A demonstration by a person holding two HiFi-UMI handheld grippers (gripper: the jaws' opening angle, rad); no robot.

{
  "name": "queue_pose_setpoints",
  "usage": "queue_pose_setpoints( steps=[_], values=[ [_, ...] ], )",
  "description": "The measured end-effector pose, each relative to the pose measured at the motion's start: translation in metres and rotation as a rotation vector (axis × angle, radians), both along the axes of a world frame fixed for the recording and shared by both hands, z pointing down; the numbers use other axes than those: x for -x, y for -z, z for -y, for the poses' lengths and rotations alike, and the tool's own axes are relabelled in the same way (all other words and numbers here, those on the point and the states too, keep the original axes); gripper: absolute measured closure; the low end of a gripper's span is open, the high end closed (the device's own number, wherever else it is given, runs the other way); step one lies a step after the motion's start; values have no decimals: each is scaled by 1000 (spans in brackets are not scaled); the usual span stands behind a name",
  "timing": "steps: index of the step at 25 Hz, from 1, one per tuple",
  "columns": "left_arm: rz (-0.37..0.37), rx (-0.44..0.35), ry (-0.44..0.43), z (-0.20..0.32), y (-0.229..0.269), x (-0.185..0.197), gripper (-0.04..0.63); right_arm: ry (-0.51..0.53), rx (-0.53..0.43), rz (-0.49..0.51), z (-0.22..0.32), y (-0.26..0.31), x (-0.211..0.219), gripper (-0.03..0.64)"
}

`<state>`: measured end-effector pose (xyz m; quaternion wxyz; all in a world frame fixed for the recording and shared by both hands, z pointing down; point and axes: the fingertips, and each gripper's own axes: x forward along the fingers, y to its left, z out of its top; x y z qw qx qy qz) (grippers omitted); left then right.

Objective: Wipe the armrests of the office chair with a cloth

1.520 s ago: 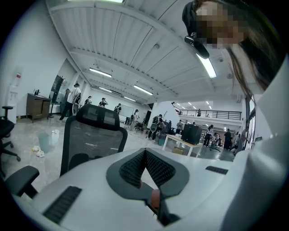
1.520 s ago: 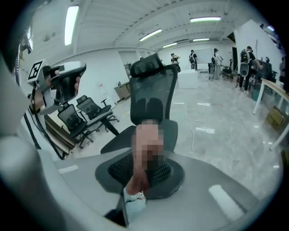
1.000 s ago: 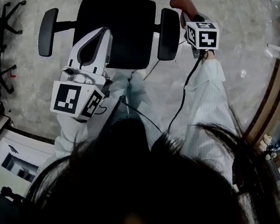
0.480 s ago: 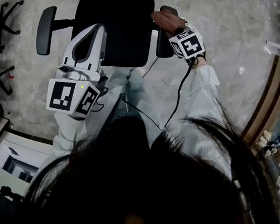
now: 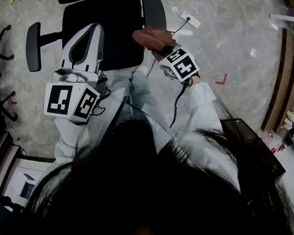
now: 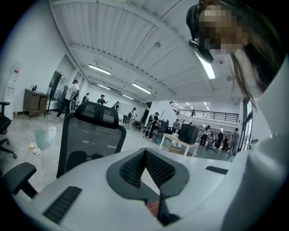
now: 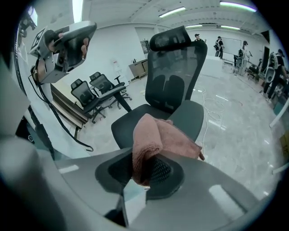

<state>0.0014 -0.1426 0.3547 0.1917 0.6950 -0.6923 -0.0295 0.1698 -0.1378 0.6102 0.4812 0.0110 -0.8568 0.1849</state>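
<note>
No legible text or labels.

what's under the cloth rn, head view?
The cloth, clamped in the right gripper, hangs over the chair seat. The armrest end below it is covered; contact unclear.

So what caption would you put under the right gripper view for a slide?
Right hand-held gripper clamps a pink cloth, facing the black office chair.
</note>
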Motion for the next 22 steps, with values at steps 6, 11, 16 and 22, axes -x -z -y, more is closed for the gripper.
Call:
queue_pose_setpoints(
  steps=[6, 11, 16, 22],
  values=[
    [-1, 2, -18, 8, 3, -14, 592, -89, 59, 81, -12, 11, -21, 566],
    [-1, 10, 18, 4, 1, 3, 592, -421, 18, 313, 78, 69, -29, 566],
    [0, 30, 101, -18, -6, 30, 592, -525, -168, 345, 178, 93, -9, 566],
    [14, 54, 185, -38, -14, 58, 592, -454, -238, 190, 227, 37, 56, 566]
  ],
)
